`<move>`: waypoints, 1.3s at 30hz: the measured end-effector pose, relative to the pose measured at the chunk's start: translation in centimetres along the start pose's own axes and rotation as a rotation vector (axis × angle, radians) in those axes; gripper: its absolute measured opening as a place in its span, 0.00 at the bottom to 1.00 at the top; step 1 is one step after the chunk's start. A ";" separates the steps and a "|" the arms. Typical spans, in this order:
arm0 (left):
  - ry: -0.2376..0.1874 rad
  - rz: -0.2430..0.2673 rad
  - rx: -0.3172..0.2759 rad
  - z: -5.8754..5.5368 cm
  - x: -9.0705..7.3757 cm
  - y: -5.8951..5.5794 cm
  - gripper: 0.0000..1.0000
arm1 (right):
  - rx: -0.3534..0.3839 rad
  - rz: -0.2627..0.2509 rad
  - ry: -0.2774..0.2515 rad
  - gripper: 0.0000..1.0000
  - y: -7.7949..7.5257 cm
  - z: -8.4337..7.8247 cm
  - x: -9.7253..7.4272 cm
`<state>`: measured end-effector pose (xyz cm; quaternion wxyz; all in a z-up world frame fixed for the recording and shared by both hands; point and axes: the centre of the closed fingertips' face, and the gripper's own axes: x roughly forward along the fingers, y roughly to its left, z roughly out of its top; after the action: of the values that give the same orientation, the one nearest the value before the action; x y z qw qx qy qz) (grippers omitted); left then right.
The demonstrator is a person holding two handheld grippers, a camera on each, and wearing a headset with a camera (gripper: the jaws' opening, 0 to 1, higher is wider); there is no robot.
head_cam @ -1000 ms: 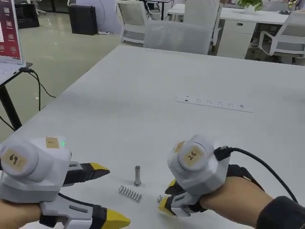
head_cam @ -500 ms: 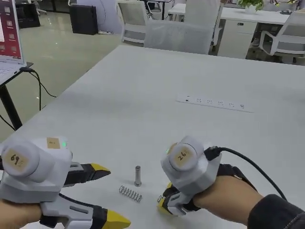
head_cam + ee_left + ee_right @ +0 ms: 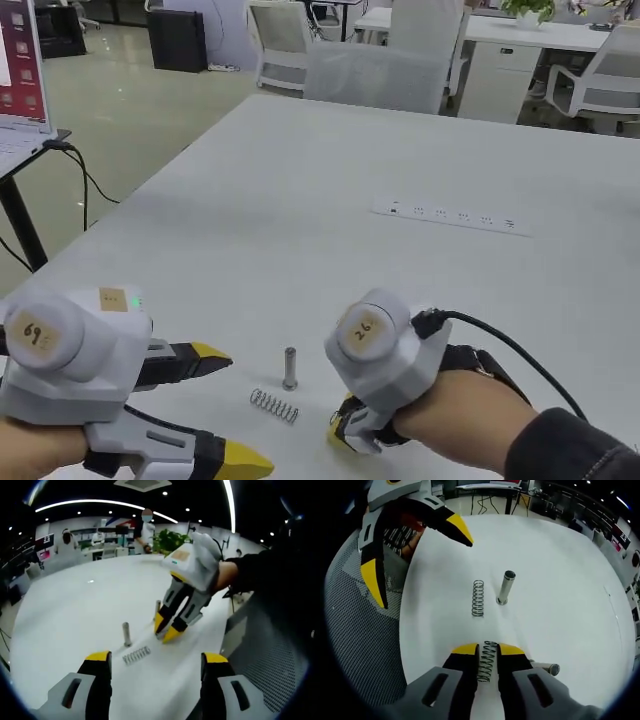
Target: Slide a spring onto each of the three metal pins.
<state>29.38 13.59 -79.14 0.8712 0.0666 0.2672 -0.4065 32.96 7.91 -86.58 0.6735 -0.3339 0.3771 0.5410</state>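
Observation:
An upright metal pin [image 3: 290, 366] [image 3: 127, 633] [image 3: 505, 586] stands on the white table between my grippers. A loose spring [image 3: 273, 406] [image 3: 136, 655] [image 3: 478, 598] lies flat just in front of it. My right gripper [image 3: 345, 432] [image 3: 165, 630] [image 3: 487, 650] points down at the table to the right of the pin, shut on a second spring [image 3: 487, 661] held lengthwise between its jaws. Another pin [image 3: 547, 669] [image 3: 158, 607] is partly hidden beside that gripper. My left gripper [image 3: 240, 410] [image 3: 156, 657] [image 3: 417, 562] stands open left of the pin, holding nothing.
A white power strip [image 3: 450, 216] lies flat in the middle of the table. The table's near edge runs just under my hands. Office chairs [image 3: 375, 70] stand beyond the far edge, and a laptop desk with cables [image 3: 30, 130] is at the left.
My right gripper has shifted a little to the left, toward the upright pin, with the spring still in it. The left gripper, pin and loose spring have stayed put.

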 end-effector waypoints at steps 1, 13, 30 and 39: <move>0.000 0.000 0.000 0.0 0.0 0.0 0.68 | 0.004 0.002 -0.001 0.11 0.0 0.0 0.0; 0.001 0.001 0.001 0.0 0.0 0.0 0.68 | 0.024 0.010 0.035 0.10 0.0 0.1 0.1; 0.001 -0.003 0.004 0.0 0.0 -0.2 0.68 | 0.010 0.012 -0.009 0.07 0.1 0.0 0.0; -0.002 -0.003 0.005 0.1 0.1 -0.2 0.68 | 0.026 0.001 -0.075 0.08 -0.2 0.9 -1.7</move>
<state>29.31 13.38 -79.06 0.8707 0.0678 0.2652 -0.4086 33.12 7.83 -84.61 0.6914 -0.3043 0.3586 0.5485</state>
